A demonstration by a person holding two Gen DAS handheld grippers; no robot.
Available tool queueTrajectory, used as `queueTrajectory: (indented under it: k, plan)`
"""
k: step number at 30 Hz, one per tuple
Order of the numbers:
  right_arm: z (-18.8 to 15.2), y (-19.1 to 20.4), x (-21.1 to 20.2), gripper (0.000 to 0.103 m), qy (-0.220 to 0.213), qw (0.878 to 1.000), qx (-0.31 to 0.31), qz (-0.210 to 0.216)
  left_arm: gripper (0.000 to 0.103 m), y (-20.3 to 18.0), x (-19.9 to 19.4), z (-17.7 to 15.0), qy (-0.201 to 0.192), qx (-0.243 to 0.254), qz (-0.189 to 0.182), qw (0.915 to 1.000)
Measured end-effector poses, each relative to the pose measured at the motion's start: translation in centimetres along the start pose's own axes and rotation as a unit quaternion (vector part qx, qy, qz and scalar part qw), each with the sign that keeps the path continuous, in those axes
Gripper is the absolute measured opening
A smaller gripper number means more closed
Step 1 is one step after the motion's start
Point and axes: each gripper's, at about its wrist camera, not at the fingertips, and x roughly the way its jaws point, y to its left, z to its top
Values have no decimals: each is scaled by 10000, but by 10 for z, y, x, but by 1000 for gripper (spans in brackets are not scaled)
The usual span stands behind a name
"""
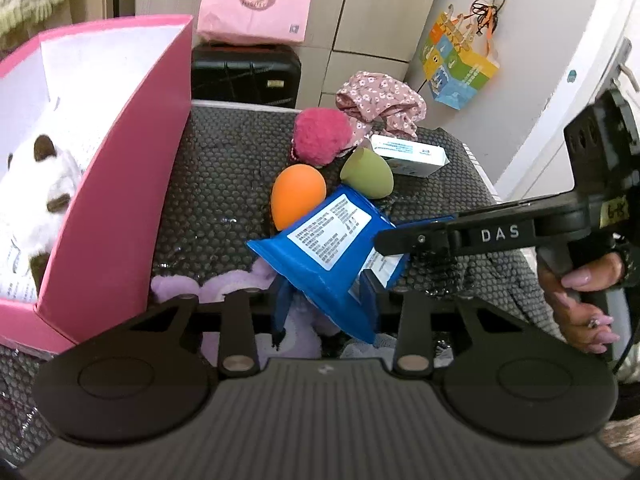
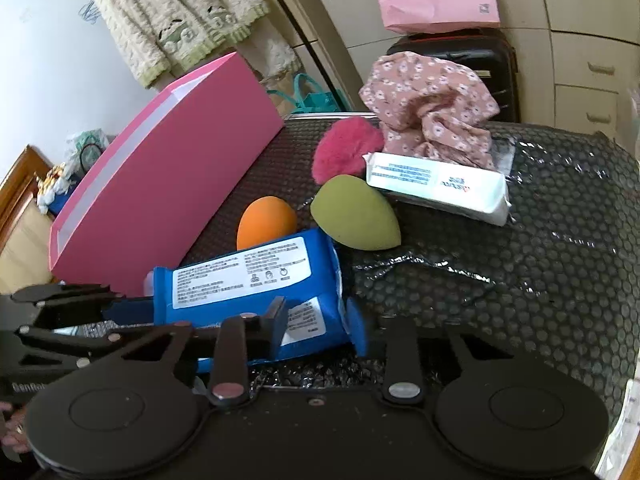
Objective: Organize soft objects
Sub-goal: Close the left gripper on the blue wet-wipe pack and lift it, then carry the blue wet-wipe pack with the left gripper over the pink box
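Presently, in the left wrist view, the left gripper (image 1: 326, 304) sits at lower centre with its fingers clamped on the lower end of the blue wipes pack (image 1: 328, 252), which tilts upward toward frame centre. From the right edge, the right gripper (image 1: 394, 240) reaches in and meets the same pack at its right side; a hand (image 1: 580, 304) grasps its handle at lower right. Left of centre stands the pink box (image 1: 120, 184), open, with a white plush toy (image 1: 44, 196) inside it. Behind the pack lie an orange sponge (image 1: 298, 196), a green sponge (image 1: 366, 174), a pink pompom (image 1: 322, 136), a white tissue pack (image 1: 408, 154) and a floral cloth (image 1: 380, 104), all resting on the bubble-wrap surface (image 1: 224, 184). A lilac plush item (image 1: 224, 288) lies just beneath the left gripper. In the right wrist view, the right gripper (image 2: 320, 320) occupies lower centre, its fingers closed against the near end of the blue wipes pack (image 2: 248, 284). At the left edge, the left gripper (image 2: 120, 308) holds the pack's opposite end. Upper left holds the pink box (image 2: 168, 184); the orange sponge (image 2: 266, 220) and green sponge (image 2: 354, 214) lie just behind the pack.
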Motion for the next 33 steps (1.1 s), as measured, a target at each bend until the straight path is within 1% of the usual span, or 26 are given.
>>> queueTrajectory:
  k: [2, 4, 8, 14, 22, 33]
  plan:
    - [-2, -1, -2, 34, -31, 9998, 163, 91, 35, -3, -3, -3, -249, 65, 125, 9996]
    - [-4, 2, -4, 33, -56, 9995, 264, 145, 35, -3, -6, -4, -384, 116, 176, 9990]
    - [-8, 13, -9, 34, -126, 9993, 336, 86, 35, 1, -14, 0, -503, 135, 82, 9986]
    - [-11, 27, -24, 41, -284, 9987, 419, 23, 35, 1, -30, 4, -597, 302, -76, 9977]
    - [-11, 55, -41, 49, -369, 9986, 362, -88, 35, 6, -52, 9, -536, 429, -335, 9971]
    - [-24, 94, -58, 50, -271, 9989, 242, -313, 35, 20, -84, -2, -311, 448, -710, 9960]
